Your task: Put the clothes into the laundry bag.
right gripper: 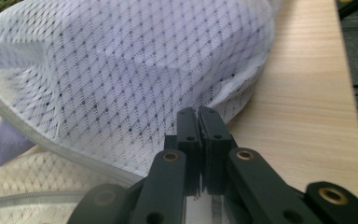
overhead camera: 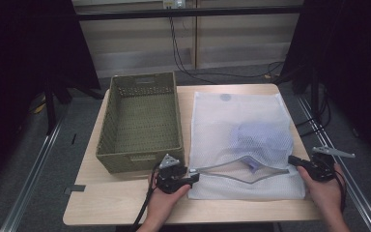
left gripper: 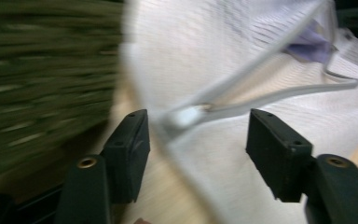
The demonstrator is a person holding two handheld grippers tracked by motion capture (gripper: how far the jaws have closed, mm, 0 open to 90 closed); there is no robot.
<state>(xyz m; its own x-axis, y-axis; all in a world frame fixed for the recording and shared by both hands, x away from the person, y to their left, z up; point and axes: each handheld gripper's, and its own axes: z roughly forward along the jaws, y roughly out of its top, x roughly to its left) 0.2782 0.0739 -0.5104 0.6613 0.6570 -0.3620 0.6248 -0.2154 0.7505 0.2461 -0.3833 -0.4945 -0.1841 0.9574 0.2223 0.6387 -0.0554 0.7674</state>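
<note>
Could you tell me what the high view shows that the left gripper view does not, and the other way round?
The high view alone shows the whole table, the person's hands, and the right tongs at the mesh laundry bag's right edge. The left gripper view alone shows the left tongs standing open around the zipper end. Both share the bag, its open zipper, the purple cloth inside, and the green basket.

Basket (overhead camera: 142, 121) on tabletop (overhead camera: 101, 200), centre-left of frame; mesh bag (overhead camera: 244, 145) flat beside it, centre-right; garment (overhead camera: 261, 137) inside bag.
</note>
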